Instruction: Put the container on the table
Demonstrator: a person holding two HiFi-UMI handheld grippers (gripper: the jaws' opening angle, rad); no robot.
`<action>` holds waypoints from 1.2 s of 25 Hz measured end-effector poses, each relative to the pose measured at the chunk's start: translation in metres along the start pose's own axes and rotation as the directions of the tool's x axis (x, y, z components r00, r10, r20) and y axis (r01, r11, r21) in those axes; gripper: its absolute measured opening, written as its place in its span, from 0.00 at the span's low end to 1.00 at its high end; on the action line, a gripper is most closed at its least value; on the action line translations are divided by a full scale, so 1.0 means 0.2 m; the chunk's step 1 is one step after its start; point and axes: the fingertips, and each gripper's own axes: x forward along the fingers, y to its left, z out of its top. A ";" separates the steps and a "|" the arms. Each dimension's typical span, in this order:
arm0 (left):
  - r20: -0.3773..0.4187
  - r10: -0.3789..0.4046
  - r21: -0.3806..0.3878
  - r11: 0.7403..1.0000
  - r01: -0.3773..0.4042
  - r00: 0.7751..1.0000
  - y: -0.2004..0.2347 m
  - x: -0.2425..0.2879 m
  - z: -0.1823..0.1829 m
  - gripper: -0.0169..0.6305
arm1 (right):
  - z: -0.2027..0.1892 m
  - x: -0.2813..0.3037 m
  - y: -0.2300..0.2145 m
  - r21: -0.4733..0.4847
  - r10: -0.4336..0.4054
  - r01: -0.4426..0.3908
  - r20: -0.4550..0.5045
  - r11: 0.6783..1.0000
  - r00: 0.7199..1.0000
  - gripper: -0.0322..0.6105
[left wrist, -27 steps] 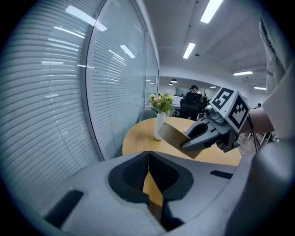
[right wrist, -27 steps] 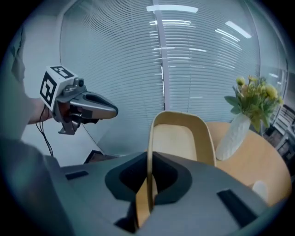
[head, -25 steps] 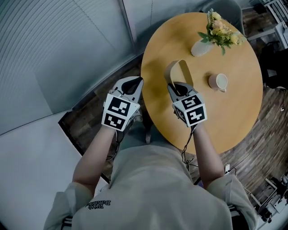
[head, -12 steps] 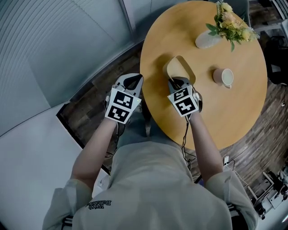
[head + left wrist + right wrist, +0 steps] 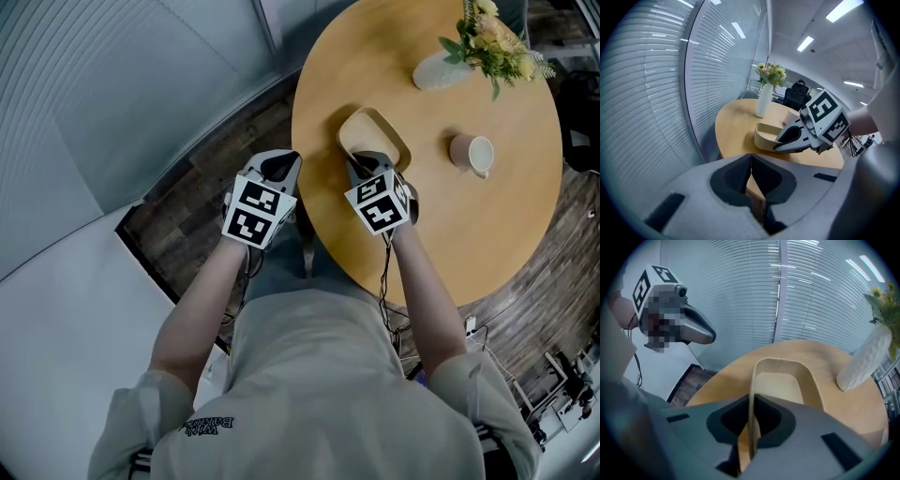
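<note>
A shallow beige container (image 5: 373, 139) with rounded corners lies level near the left part of the round wooden table (image 5: 487, 225); its base looks down on the tabletop. My right gripper (image 5: 362, 165) is shut on the container's near wall, and the thin wall (image 5: 751, 394) runs up between the jaws in the right gripper view. The container (image 5: 768, 135) also shows in the left gripper view, with the right gripper (image 5: 787, 138) on it. My left gripper (image 5: 279, 165) hangs beside the table's left edge over the floor, shut with nothing in it (image 5: 751, 176).
A white vase of flowers (image 5: 441, 70) stands at the table's far side, and a cup (image 5: 472, 153) sits to the right of the container. A curved wall of window blinds (image 5: 112, 94) runs close on the left. Dark wood floor (image 5: 187, 225) lies below the left gripper.
The container was tipped up on edge in the right gripper; now it lies flat and lower on the table. Both grippers have shifted slightly forward.
</note>
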 end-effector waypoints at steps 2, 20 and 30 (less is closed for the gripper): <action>-0.006 0.006 -0.015 1.000 -0.006 1.000 0.01 0.01 -0.02 0.06 | -0.01 0.01 -0.01 0.004 -0.004 0.004 -0.002 1.000 1.000 0.10; 0.080 0.065 0.004 0.998 -0.065 0.995 -0.02 -0.19 0.09 0.06 | 0.16 -0.38 -0.09 0.270 -0.042 -0.018 0.215 0.963 0.976 0.10; 0.235 0.091 0.086 0.990 -0.114 0.968 -0.11 -0.50 0.42 0.06 | 0.42 -0.92 -0.10 0.260 -0.153 0.047 0.406 0.965 0.901 0.10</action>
